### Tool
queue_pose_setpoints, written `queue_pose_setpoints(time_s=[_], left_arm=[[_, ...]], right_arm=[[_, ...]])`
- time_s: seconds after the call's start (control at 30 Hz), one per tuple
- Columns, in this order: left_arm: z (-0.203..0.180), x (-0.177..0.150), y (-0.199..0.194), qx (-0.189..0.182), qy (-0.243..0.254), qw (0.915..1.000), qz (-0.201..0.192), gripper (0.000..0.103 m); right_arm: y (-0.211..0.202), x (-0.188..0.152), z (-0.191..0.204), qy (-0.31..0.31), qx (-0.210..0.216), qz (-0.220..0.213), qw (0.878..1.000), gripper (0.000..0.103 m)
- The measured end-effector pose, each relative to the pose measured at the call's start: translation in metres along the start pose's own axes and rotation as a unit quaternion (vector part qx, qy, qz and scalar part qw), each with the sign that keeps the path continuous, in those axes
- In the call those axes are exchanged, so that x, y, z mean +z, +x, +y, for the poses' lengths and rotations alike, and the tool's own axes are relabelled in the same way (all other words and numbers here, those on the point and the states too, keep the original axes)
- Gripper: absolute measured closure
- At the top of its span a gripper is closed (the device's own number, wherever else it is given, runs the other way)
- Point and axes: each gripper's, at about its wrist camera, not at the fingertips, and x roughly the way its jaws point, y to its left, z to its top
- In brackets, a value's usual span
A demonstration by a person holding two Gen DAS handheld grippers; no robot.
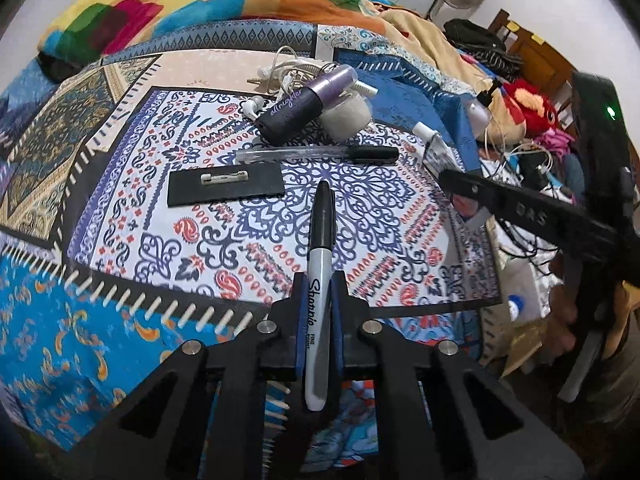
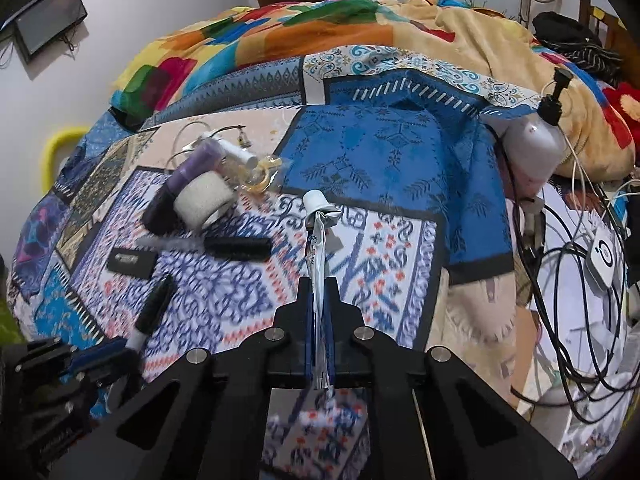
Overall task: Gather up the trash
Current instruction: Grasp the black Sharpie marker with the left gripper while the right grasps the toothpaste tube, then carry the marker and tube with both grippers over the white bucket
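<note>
A black and grey Sharpie marker points away from me over the patterned bedspread, and my left gripper is shut on its barrel. In the right wrist view my right gripper is shut on a flattened, squeezed tube with a white cap, held just above the cloth. That tube also shows at the right gripper's fingertips in the left wrist view. The left gripper with the marker appears blurred at the lower left of the right wrist view.
On the bedspread lie a clear pen with a black cap, a black pin badge, a purple bottle, a white foam roll and earbuds. A pump bottle and tangled cables lie to the right.
</note>
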Motion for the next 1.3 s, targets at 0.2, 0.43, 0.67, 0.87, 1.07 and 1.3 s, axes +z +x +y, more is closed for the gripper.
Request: queue_pose_setpoints(time_s=[0.2,0.43,0.67,0.87,1.07,1.3], left_arm=[[-0.008,-0.005,-0.036,0.01,-0.012,0.9994,-0.031,0.093],[-0.021,-0.005,-0.106,0.031,-0.004,0.9955,-0.09,0.093],[-0.021,-0.021,-0.182,0.049,-0.007,0.9887,-0.142,0.093],[-0.01,-0.051,-0.241,0.071,-0.018,0.9819,-0.175,0.093],[0.013,-0.089,-0.294,0.092,-0.034,0.974,-0.204,0.093],[0.048,-0.138,-0.345,0.124,-0.05,0.9673,-0.216,0.093]], right_arm=[[-0.034,-0.005,0.01,-0.002,0.005,-0.02,1.0,0.098],[-0.092,-0.005,0.039,-0.019,0.015,-0.06,0.998,0.098],[-0.153,-0.012,0.074,-0.034,0.037,-0.103,0.993,0.098],[-0.203,-0.028,0.119,-0.061,0.055,-0.14,0.987,0.098],[-0.232,-0.046,0.159,-0.091,0.068,-0.156,0.981,0.098],[-0.249,-0.074,0.211,-0.123,0.093,-0.158,0.975,0.098]])
